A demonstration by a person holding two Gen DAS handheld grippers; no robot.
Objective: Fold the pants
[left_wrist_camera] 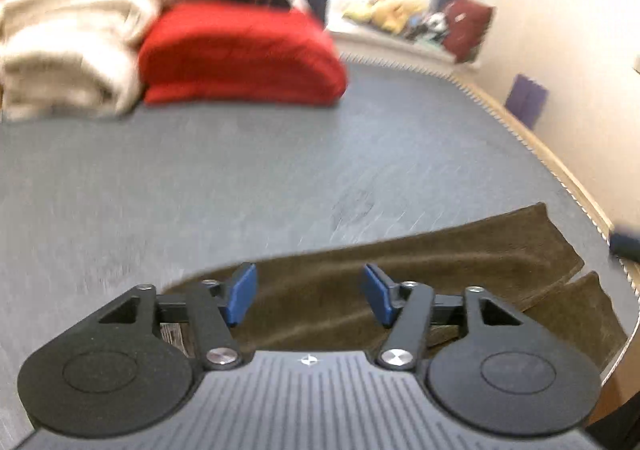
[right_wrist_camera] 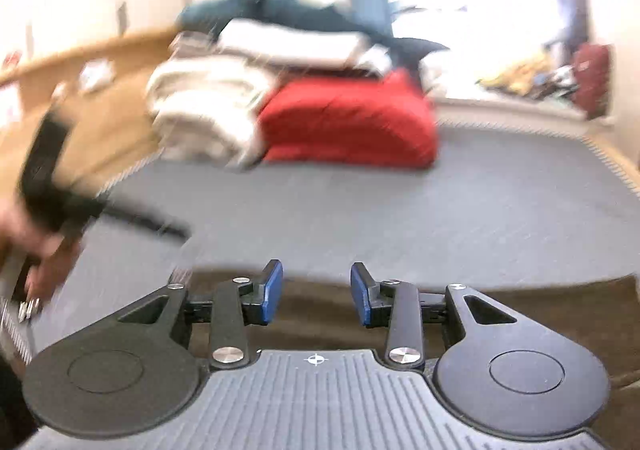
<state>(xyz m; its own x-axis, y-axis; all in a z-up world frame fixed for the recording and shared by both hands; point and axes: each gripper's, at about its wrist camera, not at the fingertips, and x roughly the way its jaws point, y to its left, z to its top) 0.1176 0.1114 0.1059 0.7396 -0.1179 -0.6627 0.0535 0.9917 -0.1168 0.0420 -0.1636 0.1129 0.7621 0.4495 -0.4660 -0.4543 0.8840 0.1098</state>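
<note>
Dark olive-brown pants (left_wrist_camera: 420, 274) lie flat on a grey bed cover (left_wrist_camera: 200, 185), with the two leg ends toward the right edge. My left gripper (left_wrist_camera: 310, 296) is open and empty, just above the pants' near part. In the right wrist view the pants (right_wrist_camera: 540, 298) show as a brown band along the bottom. My right gripper (right_wrist_camera: 316, 294) is open and empty above them. The other gripper and the hand holding it (right_wrist_camera: 48, 185) appear blurred at the left of the right wrist view.
A folded red blanket (left_wrist_camera: 244, 53) and a stack of cream blankets (left_wrist_camera: 68, 45) sit at the far side of the bed. A wall (left_wrist_camera: 560, 29) runs along the bed's right edge. A wooden bed frame (right_wrist_camera: 80, 101) shows at far left.
</note>
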